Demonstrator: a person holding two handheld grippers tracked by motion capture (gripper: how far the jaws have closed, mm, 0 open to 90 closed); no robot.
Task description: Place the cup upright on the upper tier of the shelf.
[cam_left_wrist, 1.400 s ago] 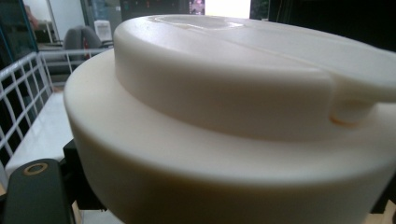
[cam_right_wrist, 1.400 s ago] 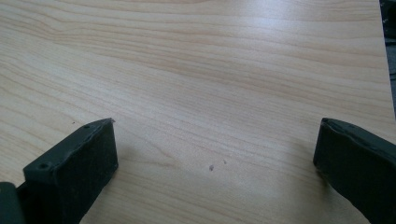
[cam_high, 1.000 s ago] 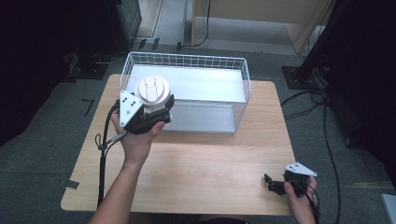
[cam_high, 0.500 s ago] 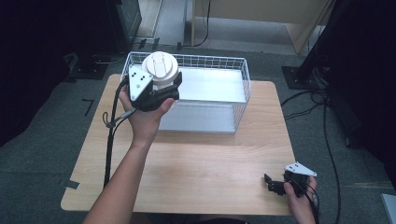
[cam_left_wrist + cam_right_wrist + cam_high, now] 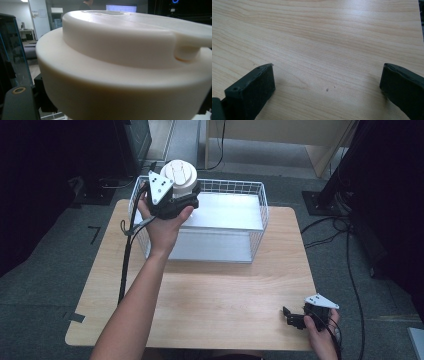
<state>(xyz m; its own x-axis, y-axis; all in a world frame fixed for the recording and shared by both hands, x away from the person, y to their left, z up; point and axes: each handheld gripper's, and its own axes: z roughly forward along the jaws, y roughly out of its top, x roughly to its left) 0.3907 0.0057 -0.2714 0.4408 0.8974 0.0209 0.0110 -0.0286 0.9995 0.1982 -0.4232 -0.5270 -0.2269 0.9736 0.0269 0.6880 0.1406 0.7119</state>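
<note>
The left gripper (image 5: 182,200) clamps a stiff, smooth, probably light cream lidded container (image 5: 179,174) by its sides above the wire basket (image 5: 260,220); right gripper (image 5: 295,319) gapes empty.

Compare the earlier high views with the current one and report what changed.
The left gripper, shut on the white lidded container, has carried it away from the person and to the right, over the wire basket's near left corner to its back left. The right gripper stayed open at the table's near right corner.

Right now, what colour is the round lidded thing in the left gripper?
Cream white; the round container shows best in the left gripper view.
</note>
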